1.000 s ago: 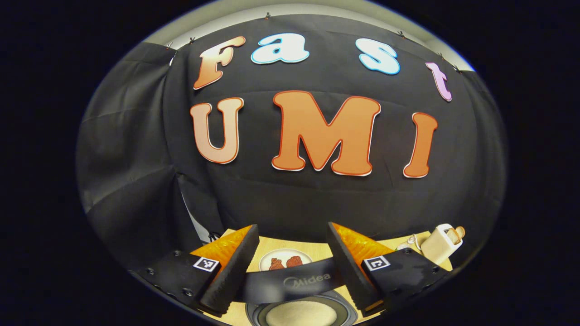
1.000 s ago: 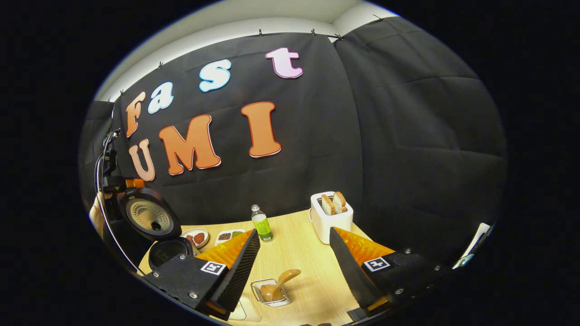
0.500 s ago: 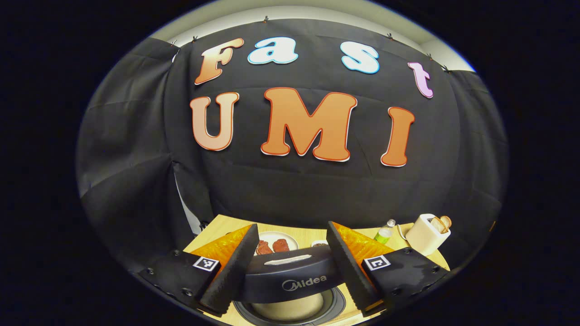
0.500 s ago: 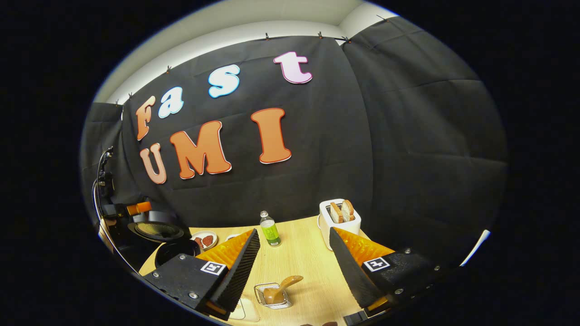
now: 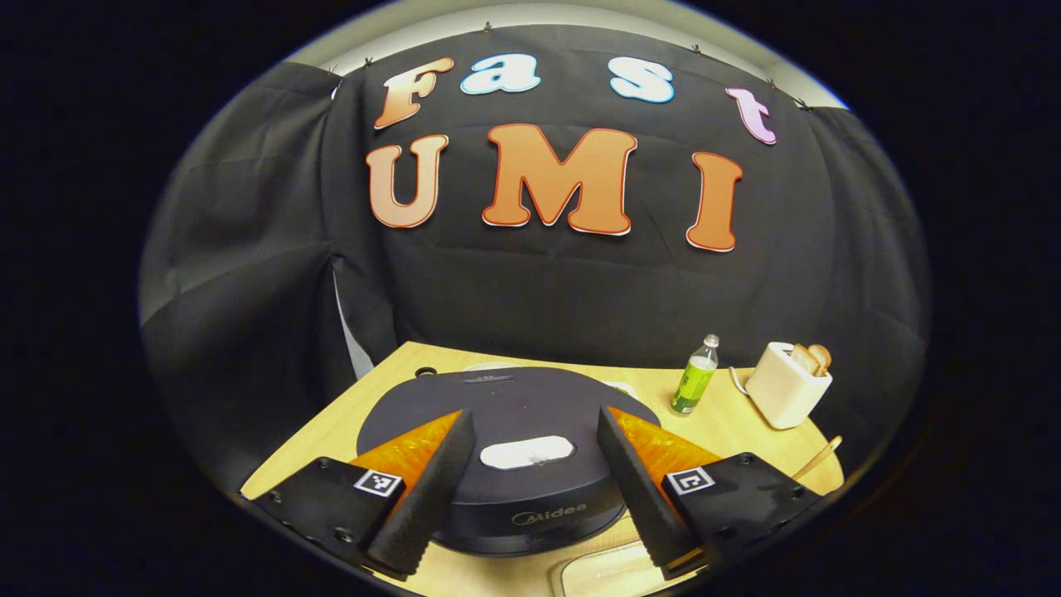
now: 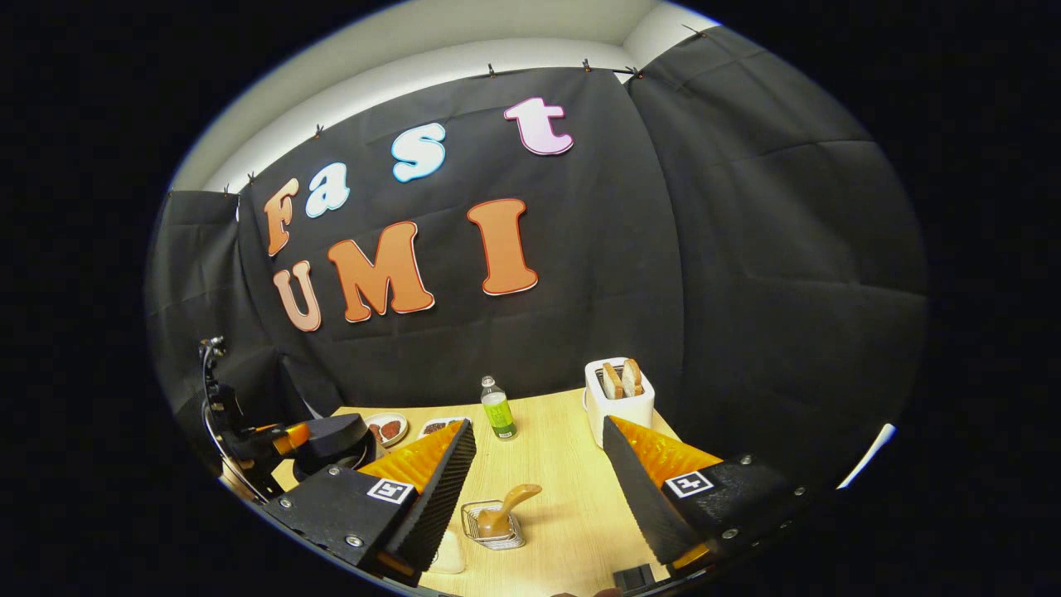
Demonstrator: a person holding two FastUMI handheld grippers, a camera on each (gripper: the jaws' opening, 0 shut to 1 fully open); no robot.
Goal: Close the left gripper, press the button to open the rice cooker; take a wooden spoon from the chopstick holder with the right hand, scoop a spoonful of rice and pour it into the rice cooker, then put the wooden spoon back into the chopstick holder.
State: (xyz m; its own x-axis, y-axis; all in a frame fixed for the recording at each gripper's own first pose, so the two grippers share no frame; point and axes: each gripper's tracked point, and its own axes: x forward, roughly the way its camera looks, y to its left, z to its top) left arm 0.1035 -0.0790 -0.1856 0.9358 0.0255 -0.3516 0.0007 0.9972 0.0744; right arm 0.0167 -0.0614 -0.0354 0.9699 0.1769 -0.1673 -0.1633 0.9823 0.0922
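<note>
- Left gripper view: left gripper (image 5: 525, 485) spread wide, empty, above one rice cooker (image 5: 497, 414), lid down.
- Right gripper view: right gripper (image 6: 537, 489) wide, empty; one wooden spoon (image 6: 507, 507) stands in one chopstick holder (image 6: 494, 535) on the counter (image 6: 564, 464).
- Progress: spoon back in holder; scooping appears finished.
- Also: one bottle (image 6: 498, 408), one toaster (image 6: 617, 398).

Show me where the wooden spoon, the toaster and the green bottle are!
wooden spoon (image 6: 512, 504): right gripper view, on its handle.
toaster (image 6: 618, 408): right gripper view, on its white front.
green bottle (image 6: 498, 412): right gripper view, on its label.
</note>
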